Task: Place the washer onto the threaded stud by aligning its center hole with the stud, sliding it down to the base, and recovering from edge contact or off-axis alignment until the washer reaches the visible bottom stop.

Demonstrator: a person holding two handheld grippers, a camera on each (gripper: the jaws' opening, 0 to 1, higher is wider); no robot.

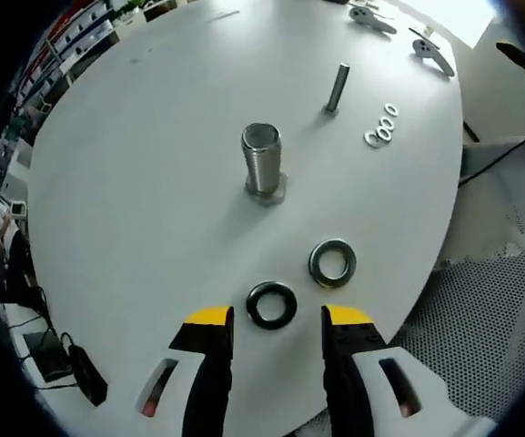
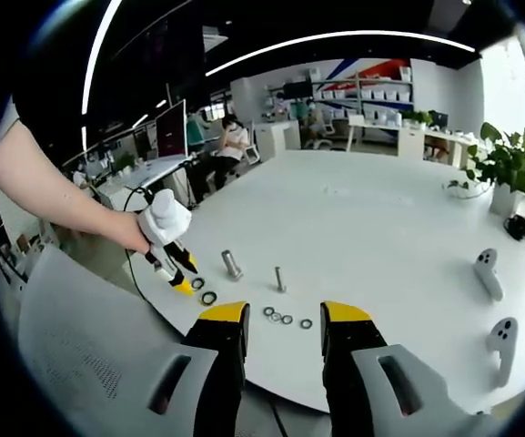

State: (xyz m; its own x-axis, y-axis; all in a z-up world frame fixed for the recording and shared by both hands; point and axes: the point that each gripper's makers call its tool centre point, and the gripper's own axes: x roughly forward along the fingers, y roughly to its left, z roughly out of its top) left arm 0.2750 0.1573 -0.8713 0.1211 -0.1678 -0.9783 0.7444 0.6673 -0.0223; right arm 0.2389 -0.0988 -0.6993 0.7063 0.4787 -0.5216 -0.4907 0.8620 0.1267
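The left gripper (image 1: 277, 320) hovered low over the near edge of the white worktop (image 1: 153, 164), jaws spread apart and holding nothing, with the black washer (image 1: 272, 305) lying flat just beyond the yellow tips, between them. The step in hand looked like the pick-up: neither washer was yet on the stud. The next move would call for dropping the jaws around the black ring's rim and pinching it without sliding it off the edge.

Just past it, slightly toward the worktop's rim, lay a metal washer (image 1: 333, 262), close enough to be nudged. Farther in stood the wide threaded stud (image 1: 263, 161) on its hex base, upright and bare. Beyond that rose a thinner bolt (image 1: 338, 88), with a row of small washers (image 1: 381, 127) beside it.

The right gripper (image 2: 282, 320) hung off the worktop's edge, jaws parted and empty. Two controllers (image 2: 487, 271) lay far off.
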